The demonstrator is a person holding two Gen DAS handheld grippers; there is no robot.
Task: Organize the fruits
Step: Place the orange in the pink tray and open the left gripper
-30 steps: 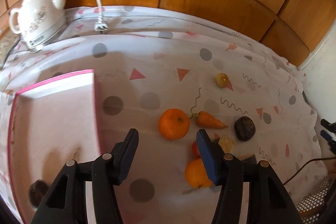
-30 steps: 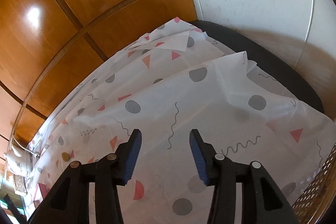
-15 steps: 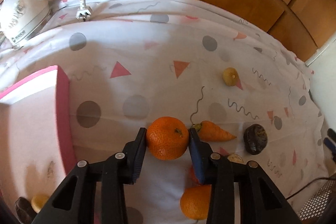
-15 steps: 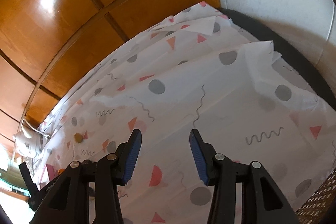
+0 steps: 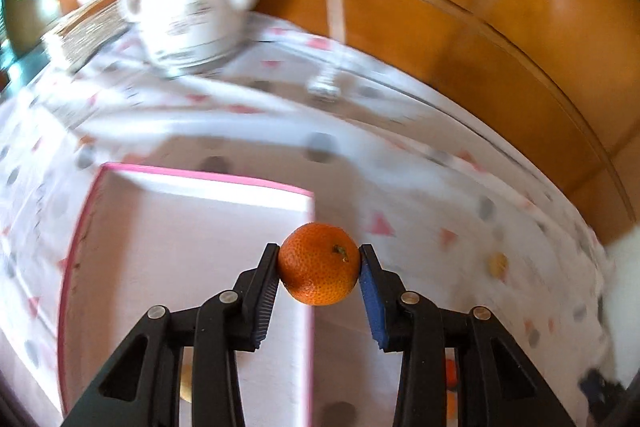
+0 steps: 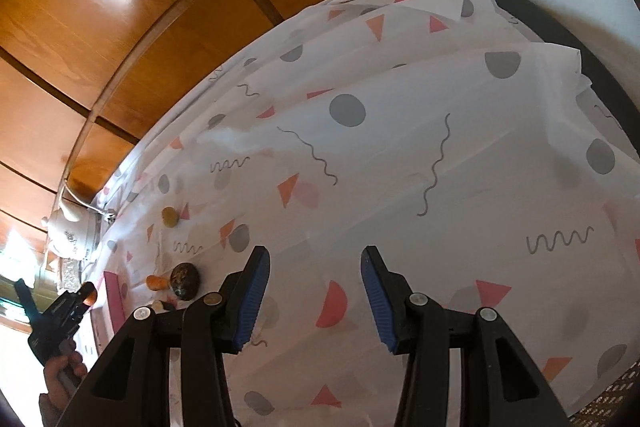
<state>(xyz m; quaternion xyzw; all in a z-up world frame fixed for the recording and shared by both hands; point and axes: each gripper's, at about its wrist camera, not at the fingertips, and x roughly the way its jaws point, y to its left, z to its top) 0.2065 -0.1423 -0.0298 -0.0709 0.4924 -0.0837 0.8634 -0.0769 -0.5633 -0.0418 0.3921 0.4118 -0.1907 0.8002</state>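
Left tool [image 5: 319,269] clamped on a mandarin orange [image 5: 319,269], lifted above the right edge of the pink-rimmed box [image 5: 192,183], white teapot [image 5: 188,7] beyond the box, right tool [image 6: 314,301] apart and empty above the patterned tablecloth [image 6: 400,147] right of the box

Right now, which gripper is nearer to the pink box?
Left. The left gripper, shut on the orange, hangs right over the pink box at its edge. The right gripper is open over bare tablecloth, well away from it.
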